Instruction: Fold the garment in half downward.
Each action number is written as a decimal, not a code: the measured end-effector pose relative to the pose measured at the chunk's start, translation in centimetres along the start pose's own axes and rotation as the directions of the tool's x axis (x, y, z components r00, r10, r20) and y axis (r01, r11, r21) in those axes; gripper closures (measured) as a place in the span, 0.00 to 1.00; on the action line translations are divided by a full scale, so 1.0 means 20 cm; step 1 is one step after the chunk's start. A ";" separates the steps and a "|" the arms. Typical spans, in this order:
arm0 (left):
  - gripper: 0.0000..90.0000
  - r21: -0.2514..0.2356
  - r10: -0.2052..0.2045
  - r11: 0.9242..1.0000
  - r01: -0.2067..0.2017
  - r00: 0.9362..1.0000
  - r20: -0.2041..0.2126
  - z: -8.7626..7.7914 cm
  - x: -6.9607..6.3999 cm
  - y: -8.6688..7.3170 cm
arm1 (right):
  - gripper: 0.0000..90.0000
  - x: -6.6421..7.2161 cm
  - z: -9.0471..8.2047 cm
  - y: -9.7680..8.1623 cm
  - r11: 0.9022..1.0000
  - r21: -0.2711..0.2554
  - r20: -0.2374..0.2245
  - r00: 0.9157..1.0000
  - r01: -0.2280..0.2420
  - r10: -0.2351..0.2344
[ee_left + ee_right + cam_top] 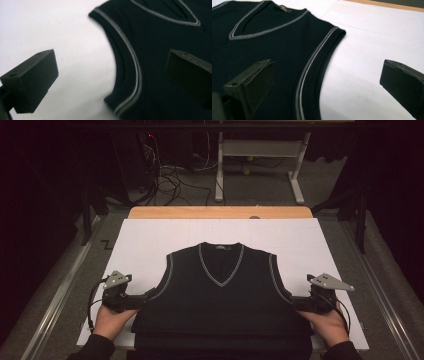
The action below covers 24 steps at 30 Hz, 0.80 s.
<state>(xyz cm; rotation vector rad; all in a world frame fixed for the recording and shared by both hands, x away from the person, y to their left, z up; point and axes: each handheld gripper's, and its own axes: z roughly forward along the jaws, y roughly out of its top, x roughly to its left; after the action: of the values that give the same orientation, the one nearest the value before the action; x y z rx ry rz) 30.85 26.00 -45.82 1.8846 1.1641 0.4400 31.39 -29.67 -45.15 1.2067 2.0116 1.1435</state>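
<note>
The vest [220, 290] is laid lengthwise at frame centre; the left gripper [142, 298] and right gripper [298, 303] are positioned wide-jawed, empty, at its armhole edges.

Counted: 1 black vest [222, 292] (grey trim), 2 grippers, left [142, 297] & right [298, 301], 1 white sheet [150, 240].

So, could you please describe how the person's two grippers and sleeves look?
Both the left gripper and the right gripper are black, each with a grey three-cornered plate on top and a thin black cable looping beside the hand. In the gripper views the jaws are blocky matte black pads with small holes. The person wears dark sleeves.
</note>
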 end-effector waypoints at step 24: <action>0.00 0.079 -0.105 0.992 0.103 0.994 0.017 0.40 0.10 0.36 | 0.03 -0.11 0.39 0.24 0.994 0.108 0.023 0.999 -0.035 0.032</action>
<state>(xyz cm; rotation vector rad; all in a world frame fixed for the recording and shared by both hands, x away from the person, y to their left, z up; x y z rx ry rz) 41.21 22.41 -44.93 1.8800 1.2753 0.3208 40.55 -27.28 -44.97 1.3050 2.0681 1.0446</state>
